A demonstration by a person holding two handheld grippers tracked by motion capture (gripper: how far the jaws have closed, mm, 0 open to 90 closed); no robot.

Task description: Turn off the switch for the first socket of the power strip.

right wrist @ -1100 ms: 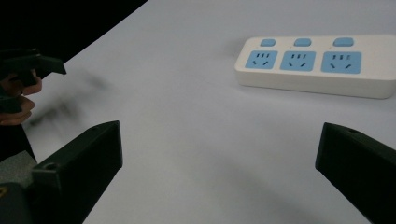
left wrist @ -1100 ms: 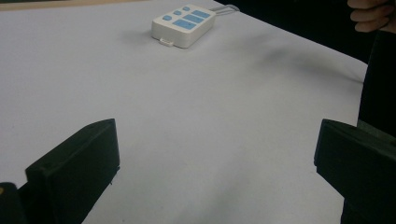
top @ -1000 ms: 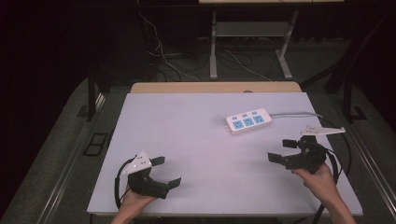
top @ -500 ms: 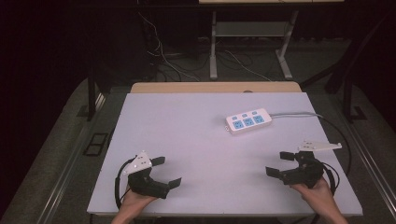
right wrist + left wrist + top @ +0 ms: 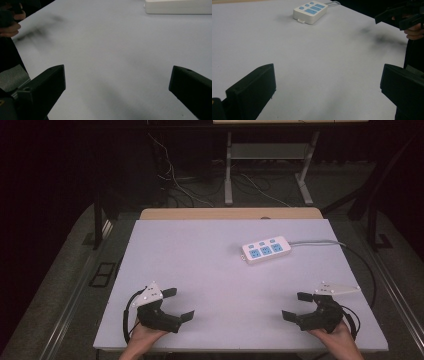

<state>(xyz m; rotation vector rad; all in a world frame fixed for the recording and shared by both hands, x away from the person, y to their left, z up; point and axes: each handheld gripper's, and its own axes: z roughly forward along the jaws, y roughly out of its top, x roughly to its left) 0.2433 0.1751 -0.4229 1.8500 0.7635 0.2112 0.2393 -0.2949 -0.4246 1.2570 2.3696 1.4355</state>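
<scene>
— White power strip (image 5: 266, 250), three blue sockets, on the table's (image 5: 210, 270) far right half?
— Yes, lengthwise left-right, cable end rightward. Left gripper (image 5: 176, 305) and right gripper (image 5: 296, 306) gape empty.

Lab or test-bench room: plain white table (image 5: 210, 270) on dark carpeted floor (image 5: 65, 270), loose cables (image 5: 200, 185) trailing behind, metal frame legs (image 5: 228, 170) of second bench at back, white power strip (image 5: 266, 249), dim unlit surroundings

Power strip (image 5: 178, 6) cut off by top edge in right gripper view. Its cable (image 5: 320, 242) runs off the worktop (image 5: 210, 270), plug end hidden. Both forearms cropped at the high view's bottom.
</scene>
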